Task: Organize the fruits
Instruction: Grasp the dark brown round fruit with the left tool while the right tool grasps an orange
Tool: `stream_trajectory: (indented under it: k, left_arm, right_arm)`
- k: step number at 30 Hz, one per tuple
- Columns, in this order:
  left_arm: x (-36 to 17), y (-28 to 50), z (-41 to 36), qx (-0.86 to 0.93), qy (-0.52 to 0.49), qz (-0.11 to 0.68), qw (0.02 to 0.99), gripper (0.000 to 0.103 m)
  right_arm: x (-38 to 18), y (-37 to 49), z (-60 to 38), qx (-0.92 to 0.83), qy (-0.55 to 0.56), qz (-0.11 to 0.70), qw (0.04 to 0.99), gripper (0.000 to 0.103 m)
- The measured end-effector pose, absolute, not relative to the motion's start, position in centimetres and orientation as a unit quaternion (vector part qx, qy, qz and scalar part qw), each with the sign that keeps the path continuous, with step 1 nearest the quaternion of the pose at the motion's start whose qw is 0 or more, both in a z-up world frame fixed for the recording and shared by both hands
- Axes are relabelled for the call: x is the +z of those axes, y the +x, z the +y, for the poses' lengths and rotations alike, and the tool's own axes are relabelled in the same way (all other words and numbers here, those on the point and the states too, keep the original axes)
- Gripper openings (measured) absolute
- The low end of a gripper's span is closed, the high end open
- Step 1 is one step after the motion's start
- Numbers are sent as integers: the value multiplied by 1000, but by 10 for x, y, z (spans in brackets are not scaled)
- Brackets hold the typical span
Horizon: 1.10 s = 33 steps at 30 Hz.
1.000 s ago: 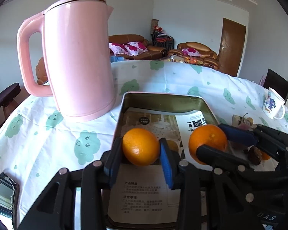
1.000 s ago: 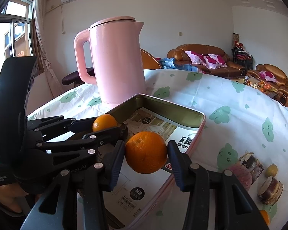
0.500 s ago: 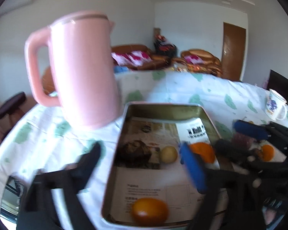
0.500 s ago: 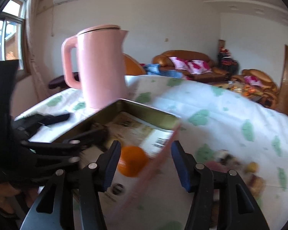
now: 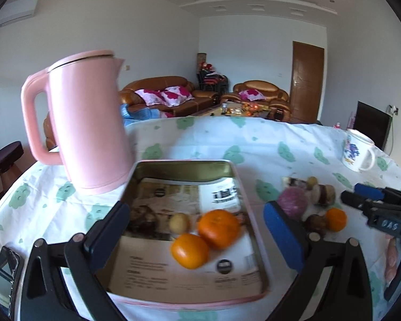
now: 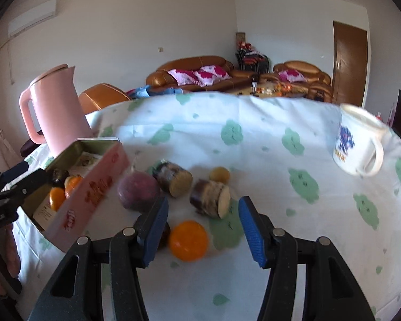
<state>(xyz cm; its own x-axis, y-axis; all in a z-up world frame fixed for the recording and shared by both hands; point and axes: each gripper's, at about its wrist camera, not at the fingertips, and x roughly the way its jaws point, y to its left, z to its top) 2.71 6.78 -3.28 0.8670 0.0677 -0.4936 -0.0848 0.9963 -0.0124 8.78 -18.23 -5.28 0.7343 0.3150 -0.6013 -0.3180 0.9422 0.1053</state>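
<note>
Left tongs (image 5: 196, 230) spread wide, empty, above tin (image 5: 187, 169). Two oranges (image 5: 218, 228) touching, inside tin between left tongs' pads, small yellow fruit (image 5: 179, 222) just beside them. Right tongs (image 6: 203, 226) open, empty; third orange (image 6: 188, 240) on counter (image 6: 267, 144) between their pads. Purple fruit (image 6: 137, 191) just beyond right tongs' left pad. Kettle (image 5: 85, 125) left of tin; mug (image 6: 358, 144) far right.

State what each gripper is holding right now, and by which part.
Nothing is held. The left gripper and the right gripper are both open; two oranges lie in the tin.
</note>
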Motion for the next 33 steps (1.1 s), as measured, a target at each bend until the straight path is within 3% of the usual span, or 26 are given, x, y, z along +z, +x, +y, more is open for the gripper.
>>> stream_trajectory:
  k: [13, 19, 23, 33]
  left_arm:
    - [-38, 34, 23, 2, 10, 268, 963, 102]
    - [-40, 37, 17, -5, 14, 271, 962, 102]
    - [-42, 39, 9, -18, 17, 277, 961, 101]
    - [-47, 49, -26, -78, 13, 312, 947, 82]
  right_arm:
    - [-70, 91, -172, 198, -13, 373, 906, 56]
    - [-79, 97, -169, 212, -10, 403, 890, 40]
    - [-80, 98, -173, 217, 4, 407, 887, 38]
    - [-70, 93, -190, 155, -36, 376, 913, 38]
